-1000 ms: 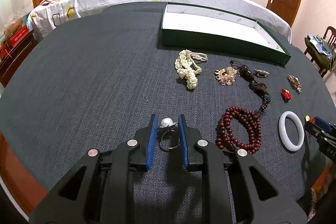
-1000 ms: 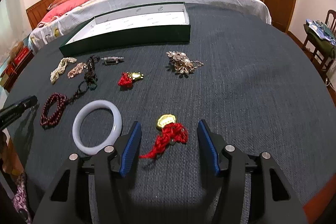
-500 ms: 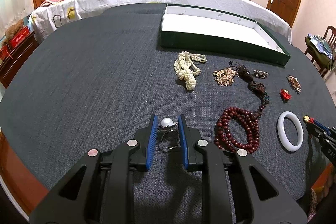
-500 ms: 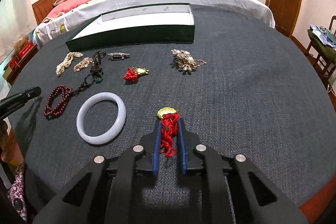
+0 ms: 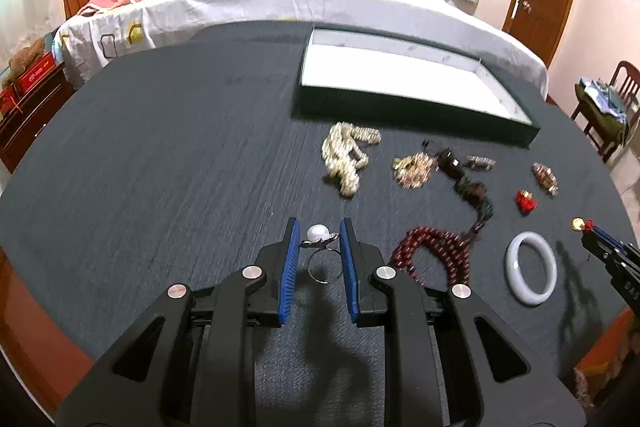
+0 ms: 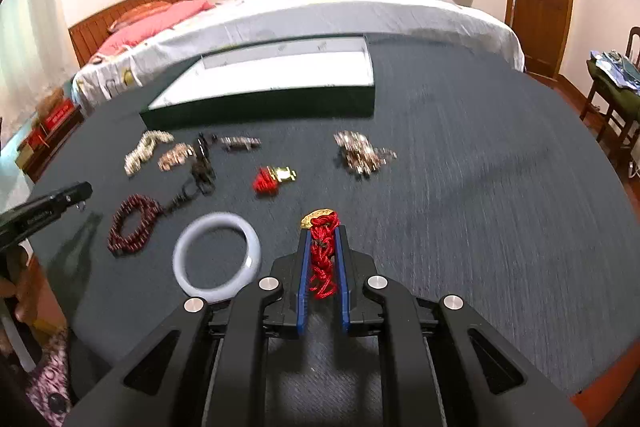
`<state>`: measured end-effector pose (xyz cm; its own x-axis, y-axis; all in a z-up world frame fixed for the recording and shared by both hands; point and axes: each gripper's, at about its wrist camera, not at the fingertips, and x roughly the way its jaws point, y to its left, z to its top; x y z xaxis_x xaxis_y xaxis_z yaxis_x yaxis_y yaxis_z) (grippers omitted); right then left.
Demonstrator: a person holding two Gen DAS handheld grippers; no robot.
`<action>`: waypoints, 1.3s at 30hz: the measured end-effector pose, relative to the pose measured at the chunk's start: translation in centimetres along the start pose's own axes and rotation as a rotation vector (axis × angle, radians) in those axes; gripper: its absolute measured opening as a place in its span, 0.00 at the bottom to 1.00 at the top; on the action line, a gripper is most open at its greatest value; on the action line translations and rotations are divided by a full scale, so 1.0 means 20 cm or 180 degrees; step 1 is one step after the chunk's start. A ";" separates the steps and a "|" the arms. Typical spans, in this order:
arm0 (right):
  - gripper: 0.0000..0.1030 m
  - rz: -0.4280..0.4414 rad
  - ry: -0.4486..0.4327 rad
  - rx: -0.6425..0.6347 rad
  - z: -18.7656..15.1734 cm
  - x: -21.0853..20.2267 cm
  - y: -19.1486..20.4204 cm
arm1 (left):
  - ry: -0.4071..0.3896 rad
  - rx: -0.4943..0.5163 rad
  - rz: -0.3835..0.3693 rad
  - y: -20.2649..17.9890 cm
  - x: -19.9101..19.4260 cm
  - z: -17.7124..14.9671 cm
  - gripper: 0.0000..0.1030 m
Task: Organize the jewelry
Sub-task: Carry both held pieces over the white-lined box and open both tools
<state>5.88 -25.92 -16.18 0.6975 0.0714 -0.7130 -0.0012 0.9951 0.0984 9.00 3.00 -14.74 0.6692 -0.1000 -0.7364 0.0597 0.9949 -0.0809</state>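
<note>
My left gripper (image 5: 320,227) is shut on a silver ring with a pearl (image 5: 319,233), held just above the dark table cloth (image 5: 180,167). My right gripper (image 6: 322,230) is shut on a red cord (image 6: 322,261); its gold charm (image 6: 316,217) pokes out past the fingertips. A green tray with a white lining (image 5: 400,111) lies at the far side, also visible from the right wrist as the tray (image 6: 260,109). The right gripper's tip (image 5: 600,239) shows at the right edge of the left view, and the left gripper's tip (image 6: 78,193) at the left of the right view.
Loose on the cloth lie a pearl necklace (image 5: 344,155), a dark red bead bracelet (image 5: 432,255), a white bangle (image 6: 218,255), a red knot with a gold piece (image 6: 272,179) and a gold brooch (image 6: 360,151). A bed stands behind the table, a chair at the right.
The right gripper's jaws have closed from wide apart onto the red cord with the gold charm. The left gripper still holds the pearl ring and has hardly moved.
</note>
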 end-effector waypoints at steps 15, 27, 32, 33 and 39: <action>0.12 0.0194 -0.0482 0.0034 0.54 0.14 0.03 | -0.0267 0.0127 -0.0164 -0.15 0.10 0.41 0.20; 0.12 0.0193 -0.0423 0.0050 0.96 0.57 0.05 | -0.0261 0.0248 -0.0185 -0.30 0.56 0.88 0.20; 0.12 0.0138 -0.0302 0.0049 1.07 0.76 0.04 | -0.0147 0.0214 -0.0177 -0.33 0.77 1.02 0.20; 0.12 0.0117 -0.0258 0.0043 1.10 0.81 0.04 | -0.0125 0.0220 -0.0165 -0.34 0.81 1.05 0.20; 0.12 0.0101 0.0017 0.0062 1.16 0.99 0.03 | 0.0080 0.0226 -0.0138 -0.36 1.01 1.13 0.20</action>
<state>36.34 -25.40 -14.03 0.6934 0.1033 -0.7131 -0.0094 0.9909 0.1345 38.89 -5.86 -13.80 0.6460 -0.1424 -0.7500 0.1412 0.9878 -0.0659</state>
